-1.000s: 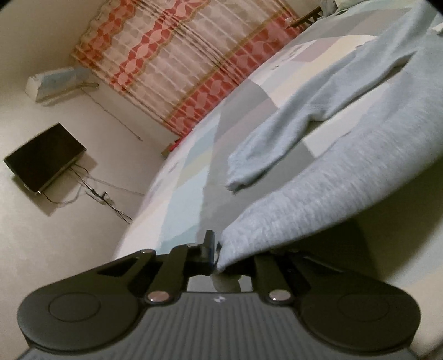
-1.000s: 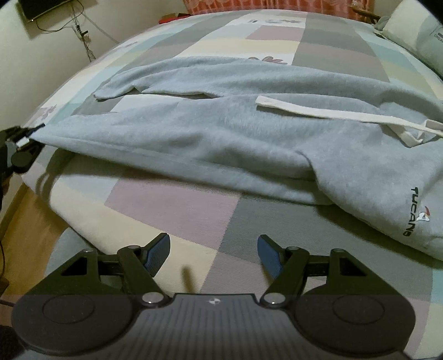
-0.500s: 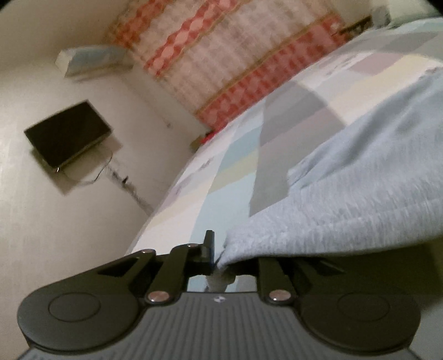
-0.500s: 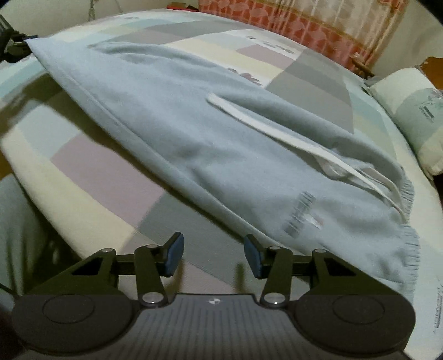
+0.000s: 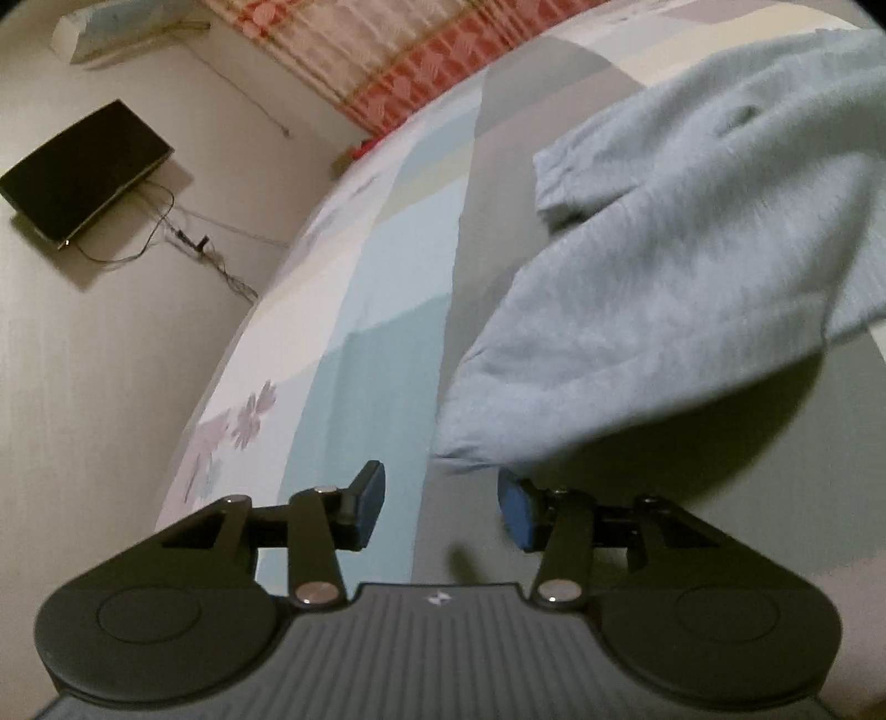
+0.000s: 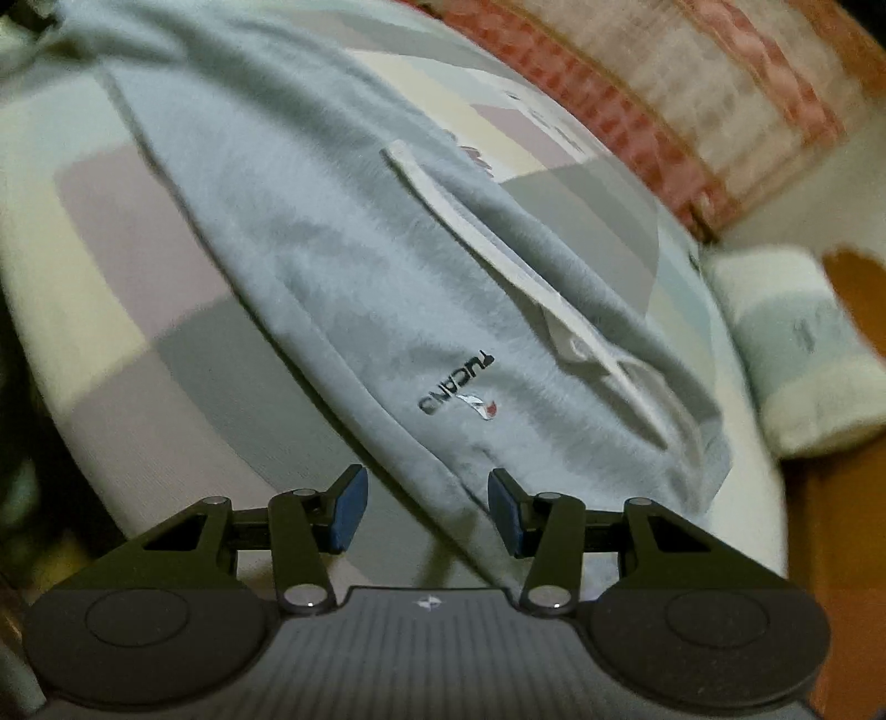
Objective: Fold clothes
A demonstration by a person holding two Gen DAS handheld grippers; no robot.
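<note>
- The grey sweatpants (image 6: 354,288) lie spread across the bed (image 5: 382,310), on its patchwork cover of grey, cream, pale blue and mauve squares.
- The left gripper (image 5: 440,509) has its jaws opening, with nothing between the blue pads; the cuff end of one leg (image 5: 637,310) hangs just ahead of and slightly above them (blurred, its shadow thrown on the cover beneath).
- A second leg cuff (image 5: 559,183) rests on the cover farther back.
- The right gripper (image 6: 425,509) stands half parted over the near edge of the sweatpants; the fabric's hem runs between the pads, but they do not press it, so the grip is released.
- A white drawstring (image 6: 470,221) lies loose across the fabric, ending at the waistband, and a small dark printed logo (image 6: 457,390) sits close ahead of the right jaws.
- A pillow (image 6: 797,354) lies at the bed's far right side.
- Red-patterned curtains (image 5: 387,50) hang behind the bed, and a dark flat screen (image 5: 83,171) with trailing cables is mounted on the wall.
</note>
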